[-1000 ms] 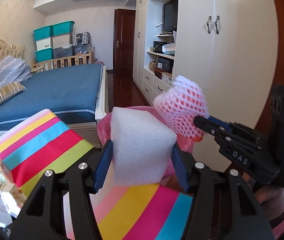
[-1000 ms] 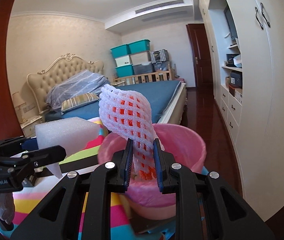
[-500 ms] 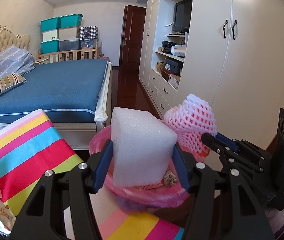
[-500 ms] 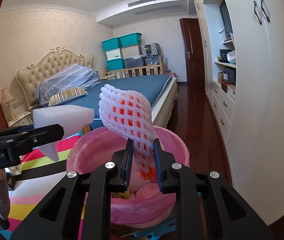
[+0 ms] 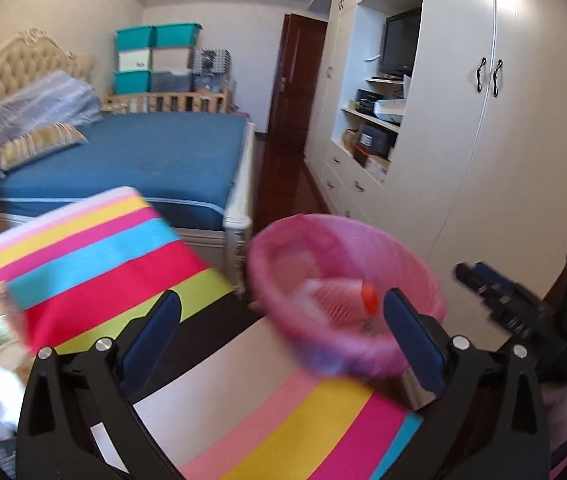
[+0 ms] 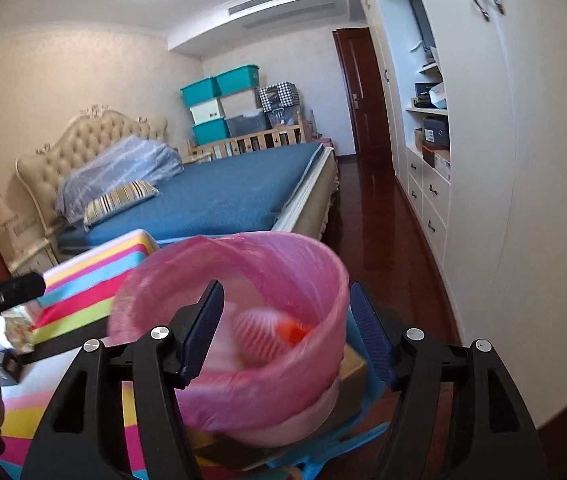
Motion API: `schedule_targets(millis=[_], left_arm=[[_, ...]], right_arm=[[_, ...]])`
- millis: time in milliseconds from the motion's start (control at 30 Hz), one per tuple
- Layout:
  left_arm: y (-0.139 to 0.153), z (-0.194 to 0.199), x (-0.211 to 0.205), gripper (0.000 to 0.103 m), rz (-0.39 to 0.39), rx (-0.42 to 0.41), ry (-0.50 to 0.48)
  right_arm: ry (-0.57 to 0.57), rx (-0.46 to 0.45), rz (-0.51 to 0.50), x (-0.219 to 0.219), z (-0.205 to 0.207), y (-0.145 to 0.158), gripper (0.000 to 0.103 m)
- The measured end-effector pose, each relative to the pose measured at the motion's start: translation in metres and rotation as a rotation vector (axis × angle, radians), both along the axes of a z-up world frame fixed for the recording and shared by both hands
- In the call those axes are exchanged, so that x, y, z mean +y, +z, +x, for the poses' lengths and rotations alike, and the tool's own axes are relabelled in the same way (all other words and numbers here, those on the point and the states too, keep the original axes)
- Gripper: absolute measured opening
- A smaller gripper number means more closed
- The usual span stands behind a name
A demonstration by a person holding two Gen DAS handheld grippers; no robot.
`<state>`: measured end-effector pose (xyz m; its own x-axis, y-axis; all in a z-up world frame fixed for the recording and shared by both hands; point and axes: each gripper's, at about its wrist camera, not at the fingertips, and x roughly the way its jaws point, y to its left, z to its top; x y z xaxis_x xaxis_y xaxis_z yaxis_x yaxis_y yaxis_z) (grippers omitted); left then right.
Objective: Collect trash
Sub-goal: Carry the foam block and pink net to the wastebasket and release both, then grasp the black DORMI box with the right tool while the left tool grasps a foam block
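Blue bed (image 6: 219, 196), white wardrobes (image 6: 523, 184)

The bin (image 6: 323, 280) stood at lower centre, the foam net (image 6: 259, 336) inside it — worktop (image 5: 103, 264) to its left, bed (image 6: 223, 196) behind, wardrobe (image 6: 523, 160) at right.

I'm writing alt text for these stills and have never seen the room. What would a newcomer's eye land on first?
The pink-lined trash bin fills the foreground of both wrist views, with a white-and-orange foam fruit net lying inside. Beside it lies a cloth with bright rainbow stripes. Behind stretches a bed with a blue cover, teal storage boxes stacked at its far end.
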<state>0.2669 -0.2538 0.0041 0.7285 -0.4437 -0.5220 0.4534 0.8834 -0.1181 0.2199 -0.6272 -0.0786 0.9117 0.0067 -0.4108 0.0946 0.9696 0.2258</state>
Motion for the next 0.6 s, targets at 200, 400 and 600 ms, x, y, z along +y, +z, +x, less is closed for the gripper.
schedule_targets(millis=[200, 400, 600], left_arm=[[-0.001, -0.058, 0.068, 0.098, 0.086, -0.084, 0.074], [-0.006, -0.112, 0.154, 0.098, 0.162, -0.147, 0.194], [-0.01, -0.141, 0.251, 0.098, 0.167, -0.137, 0.404]], right_arm=[[0.089, 0.002, 0.03, 0.049, -0.025, -0.002, 0.07], [0.265, 0.025, -0.024, 0.139, -0.022, 0.004, 0.074], [0.402, 0.046, -0.075, 0.231, -0.021, 0.004, 0.077]])
